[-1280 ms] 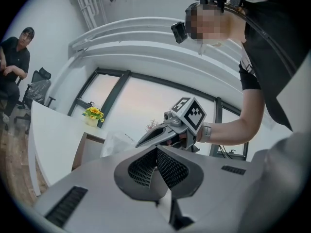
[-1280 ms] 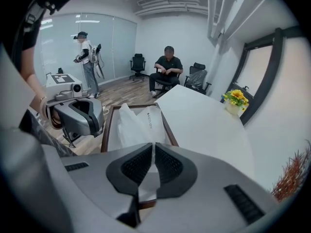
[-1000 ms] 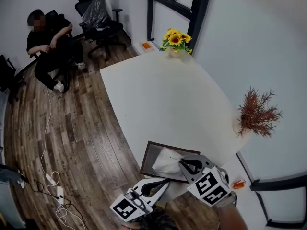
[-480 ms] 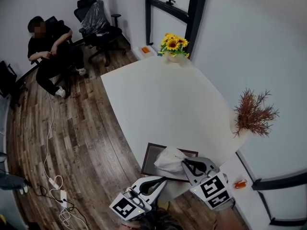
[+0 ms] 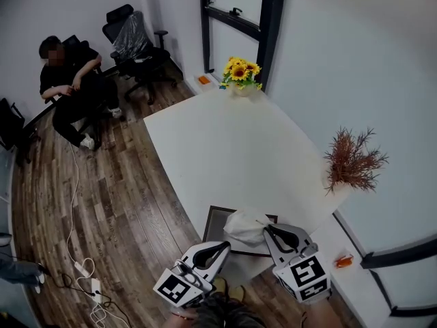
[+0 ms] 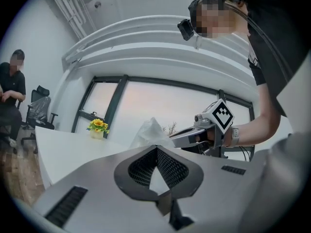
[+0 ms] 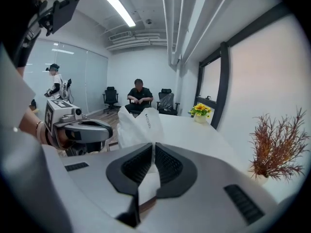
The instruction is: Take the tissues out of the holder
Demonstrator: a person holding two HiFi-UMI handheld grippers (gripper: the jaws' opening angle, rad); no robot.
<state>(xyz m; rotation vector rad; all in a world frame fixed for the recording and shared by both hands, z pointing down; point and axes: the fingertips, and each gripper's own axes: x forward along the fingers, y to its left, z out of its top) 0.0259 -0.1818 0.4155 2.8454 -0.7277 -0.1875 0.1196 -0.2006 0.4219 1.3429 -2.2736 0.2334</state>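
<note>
- The left gripper (image 5: 225, 245) is nearest, at the near left of the holder (image 5: 209, 223). In the left gripper view its jaws (image 6: 156, 149) meet at the tips and nothing can be seen clamped between them.
- The right gripper (image 5: 268, 228) is just to the right and points toward the far left. Its jaws (image 7: 153, 147) are closed almost fully on a fold of white tissue (image 7: 141, 127), which runs down between the pads and rises above them.
- In the head view the tissue (image 5: 244, 225) is a crumpled white bunch at the right gripper's tips. It lies over the holder's far right part.
- From the left gripper view the tissue (image 6: 149, 132) stands beyond the closed left jaws and clear of them, with the right gripper (image 6: 194, 135) at its right.
- The holder is a dark, flat rectangular frame at the near edge of the white table (image 5: 225, 142).
- A vase of dried reddish branches (image 5: 351, 162) stands at the table's right edge, well apart from the holder.
- Sunflowers (image 5: 239, 74) stand at the far corner.
- Beyond, at the far left, a seated person (image 5: 65, 74) is beside an office chair (image 5: 133, 36).
</note>
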